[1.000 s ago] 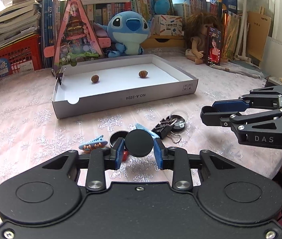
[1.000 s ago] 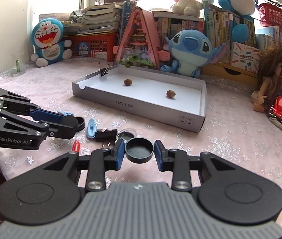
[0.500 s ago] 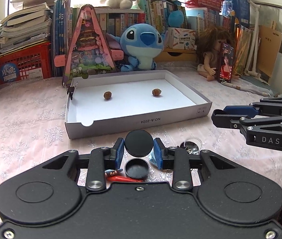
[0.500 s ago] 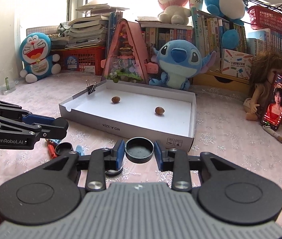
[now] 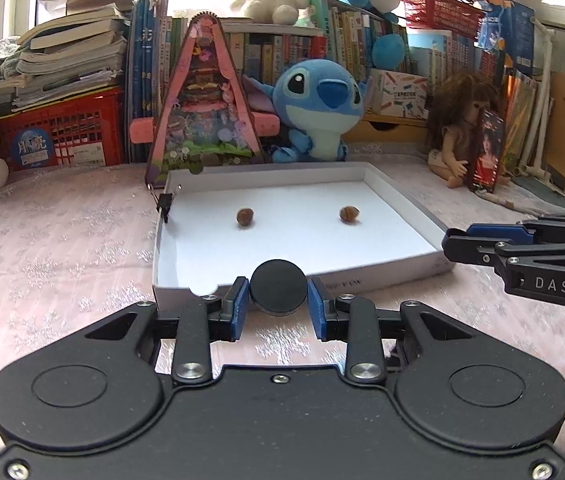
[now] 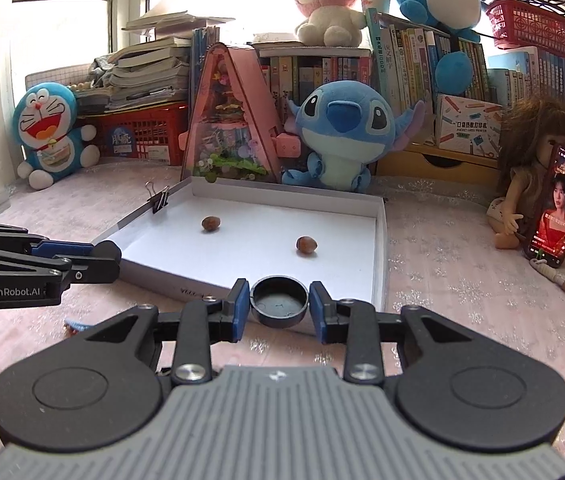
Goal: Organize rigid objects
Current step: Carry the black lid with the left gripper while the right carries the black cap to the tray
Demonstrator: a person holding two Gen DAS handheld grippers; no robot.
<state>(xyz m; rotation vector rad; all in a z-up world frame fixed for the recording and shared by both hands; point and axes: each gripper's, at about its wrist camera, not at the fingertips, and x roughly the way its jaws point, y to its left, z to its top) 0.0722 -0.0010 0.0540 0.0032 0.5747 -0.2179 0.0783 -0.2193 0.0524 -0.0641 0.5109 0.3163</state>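
Note:
My left gripper (image 5: pixel 278 300) is shut on a black round lid (image 5: pixel 278 286), held just above the near wall of the white shallow box (image 5: pixel 398 200). My right gripper (image 6: pixel 279 306) is shut on a black round cap (image 6: pixel 279 304), hollow side up, over the box's near wall (image 6: pixel 380 248). Two brown nuts lie in the box, one left (image 5: pixel 245 215) and one right (image 5: pixel 349 213); they also show in the right wrist view as one nut (image 6: pixel 211 223) and the other nut (image 6: pixel 306 245). A black binder clip (image 5: pixel 164 202) grips the box's left wall. Each gripper shows in the other's view, the right gripper (image 5: pixel 452 242) and the left gripper (image 6: pixel 108 256).
A pink triangular toy house (image 5: pixel 204 100), a blue plush (image 5: pixel 318 108), a doll with a phone (image 5: pixel 466 136) and books stand behind the box. A blue hair clip (image 6: pixel 76 325) lies on the pink tablecloth near me. A Doraemon plush (image 6: pixel 52 132) sits at far left.
Both grippers have moved forward towards the box with their black pieces still held. The small items on the cloth have dropped out of view beneath them.

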